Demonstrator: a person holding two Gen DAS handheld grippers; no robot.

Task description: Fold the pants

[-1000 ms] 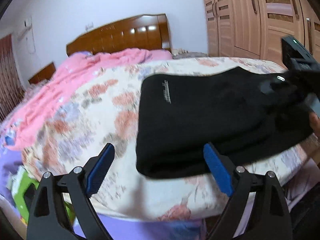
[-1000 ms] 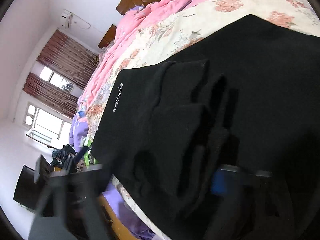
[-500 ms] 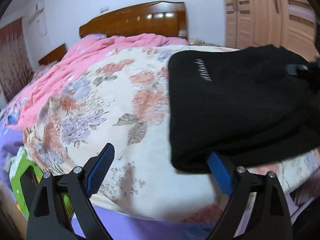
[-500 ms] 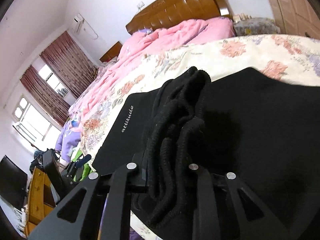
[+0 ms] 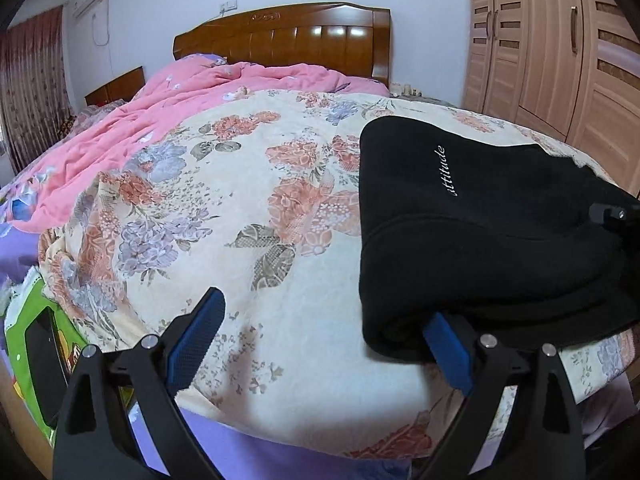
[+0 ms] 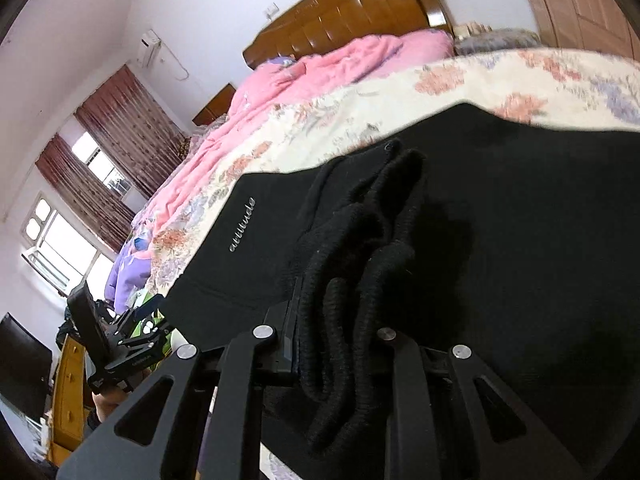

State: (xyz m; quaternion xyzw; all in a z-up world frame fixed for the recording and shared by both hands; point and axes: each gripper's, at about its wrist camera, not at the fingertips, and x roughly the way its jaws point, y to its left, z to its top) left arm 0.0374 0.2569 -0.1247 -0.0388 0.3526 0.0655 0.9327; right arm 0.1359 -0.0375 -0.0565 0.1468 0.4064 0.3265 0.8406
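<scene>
Black pants lie folded on the floral bedspread; right tongs pinch their bunched waistband, left tongs gape wide.

Pants matt black fleece; headboard glossy wood.

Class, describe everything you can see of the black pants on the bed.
The black pants look like soft, fleecy knit, with "attitude" in small white script. They lie folded into a thick slab on the floral bedspread near the bed's foot edge. The right gripper has its jaws shut on a bunched ribbed edge. One finger of the open left gripper tucks under the corner.
</scene>
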